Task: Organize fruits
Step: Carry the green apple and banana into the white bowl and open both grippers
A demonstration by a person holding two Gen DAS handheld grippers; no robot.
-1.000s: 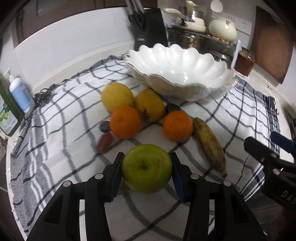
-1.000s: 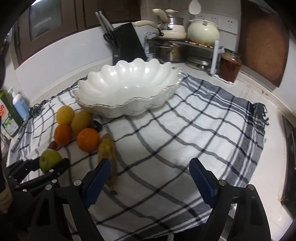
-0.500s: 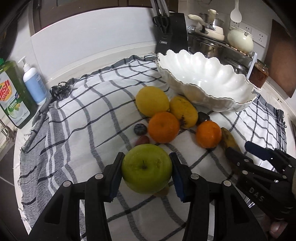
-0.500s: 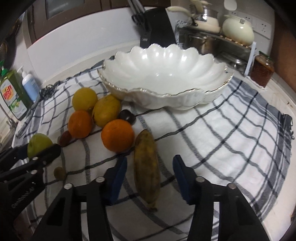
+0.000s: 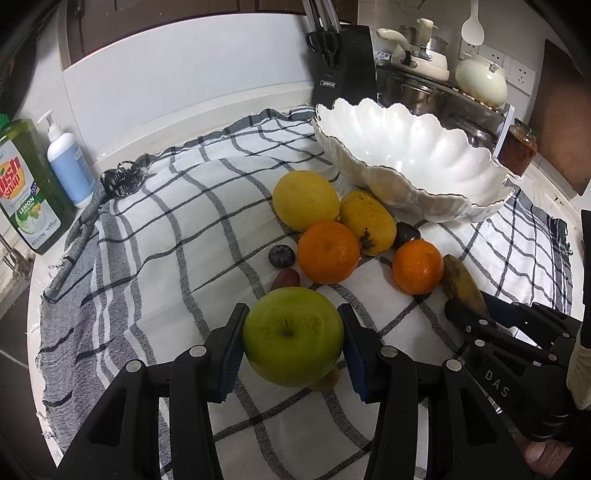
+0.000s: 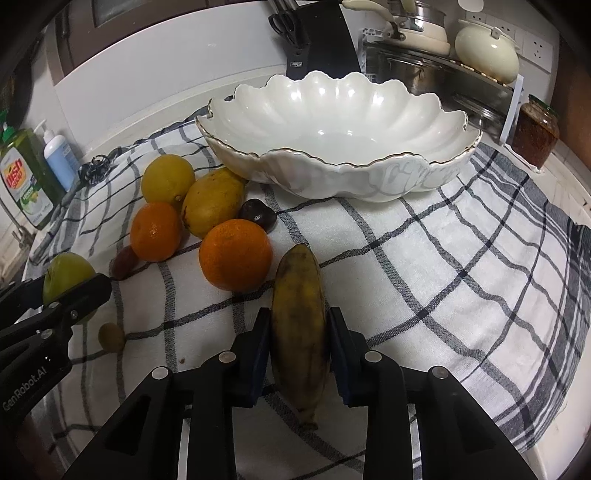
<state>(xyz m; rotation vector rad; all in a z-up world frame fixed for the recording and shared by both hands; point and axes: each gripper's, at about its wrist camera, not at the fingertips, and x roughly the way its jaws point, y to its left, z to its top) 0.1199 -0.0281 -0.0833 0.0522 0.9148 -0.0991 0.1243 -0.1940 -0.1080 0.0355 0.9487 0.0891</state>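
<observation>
Left tongs (image 5: pixel 291 334) clenched a green apple (image 5: pixel 292 335); right tongs (image 6: pixel 298 345), marked "DAS", were closing around a banana (image 6: pixel 299 325); far left stood "dish soap LEMON" (image 5: pixel 26 192).

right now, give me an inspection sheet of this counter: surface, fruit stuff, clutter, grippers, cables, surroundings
surface: checked cloth spread over a pale counter, rumpled at its left edge.
job's things: white scalloped bowl, nothing seen inside; lemon, mango, two oranges, a blueberry and other small dark fruits loose on the cloth.
clutter: dish soap bottle, pump bottle, dark hair clip.
grippers: left gripper clamped on the green apple; right gripper closing, the banana between its pads, which look to be on it.
cables: nothing seen.
surroundings: knife block, pots, jar, wall sockets.
</observation>
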